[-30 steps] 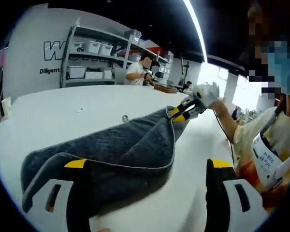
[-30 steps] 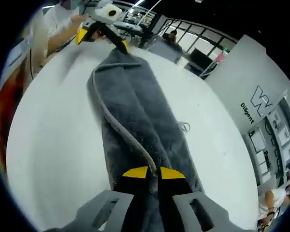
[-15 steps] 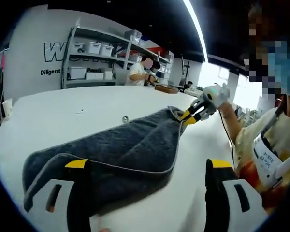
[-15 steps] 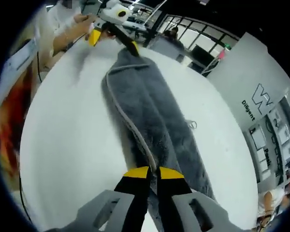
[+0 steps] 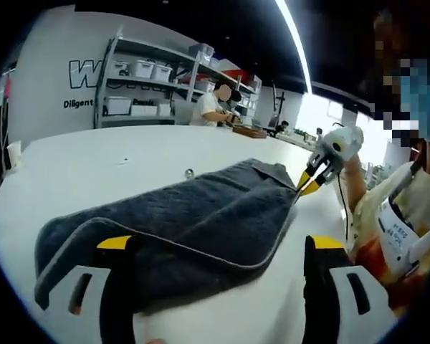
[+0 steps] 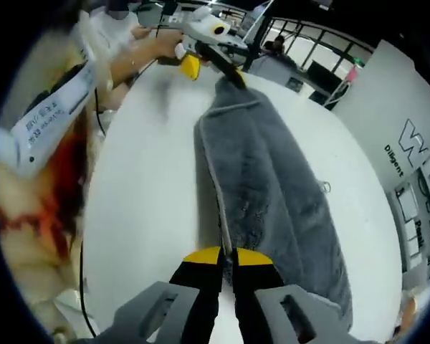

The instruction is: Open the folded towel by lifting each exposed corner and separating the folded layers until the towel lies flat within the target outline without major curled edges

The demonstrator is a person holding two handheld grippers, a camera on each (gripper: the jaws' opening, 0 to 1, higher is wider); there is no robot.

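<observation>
Stretching between the two grippers, the grey towel [image 5: 179, 215] lies lengthwise on the white table [image 5: 93, 168], folded along its length with a pale piped edge running down it. In the right gripper view the right gripper [image 6: 228, 256] has its yellow-tipped jaws pressed together on the near end of the towel [image 6: 272, 186], the fabric running away from them toward the far end. There the left gripper [image 6: 208, 50] sits at the top of the view, held by a bare hand [image 6: 154, 46] with the forearm reaching in from the left; one of its jaws rests at the towel's far edge. In the left gripper view the left gripper [image 5: 215, 247] has its jaws spread wide, the left jaw under or against the towel's near corner and the right jaw standing clear over bare table. The right gripper [image 5: 317, 175] shows beyond the towel's far corner, gripped in a gloved hand [image 5: 344, 143] with the arm bent back toward the person's torso. Metal shelving [image 5: 140, 86] with bins lines the back wall, where another person [image 5: 215, 107] stands.
</observation>
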